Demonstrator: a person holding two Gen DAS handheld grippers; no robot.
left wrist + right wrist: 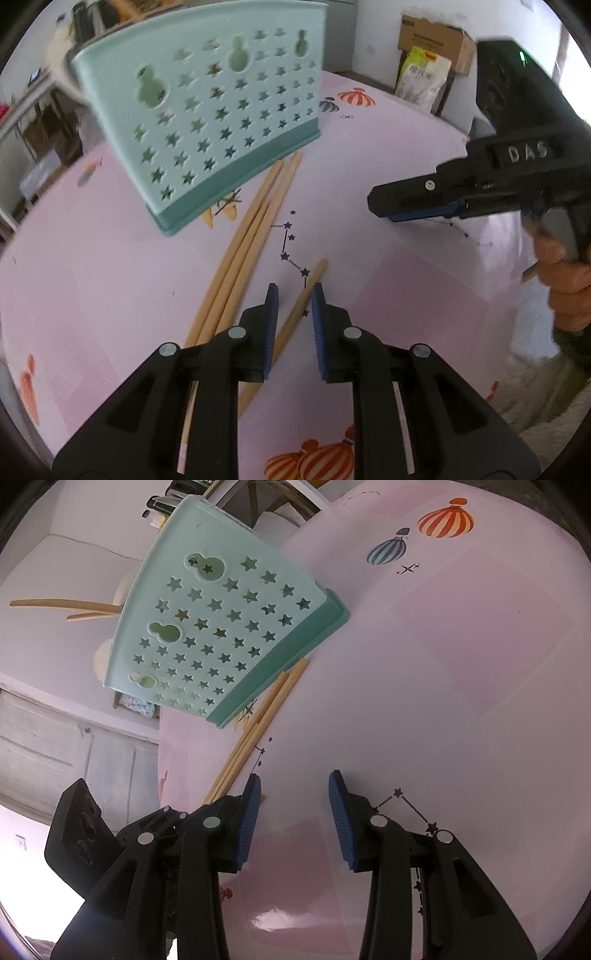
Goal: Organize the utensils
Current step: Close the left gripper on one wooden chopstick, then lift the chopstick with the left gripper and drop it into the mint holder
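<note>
A mint-green utensil holder (pixel 207 114) with star cut-outs stands on the pink tablecloth (pixel 406 280); it also shows in the right wrist view (pixel 225 627). Three wooden chopsticks (pixel 251 229) lie together in front of it. A single chopstick (pixel 301 306) lies apart, between my left gripper's (pixel 294 295) open fingers, just above the cloth. My right gripper (pixel 293 782) is open and empty over bare cloth; from the left wrist view its fingers (pixel 413 201) appear at the right. Two chopsticks (pixel 74 607) stick out of the holder's top.
The tablecloth has balloon prints (pixel 445 518) and star-line drawings (pixel 291 243). A cardboard box (pixel 436 40) and a bag (pixel 424 79) stand beyond the table's far edge. A white cabinet (pixel 74 738) lies past the table's left edge.
</note>
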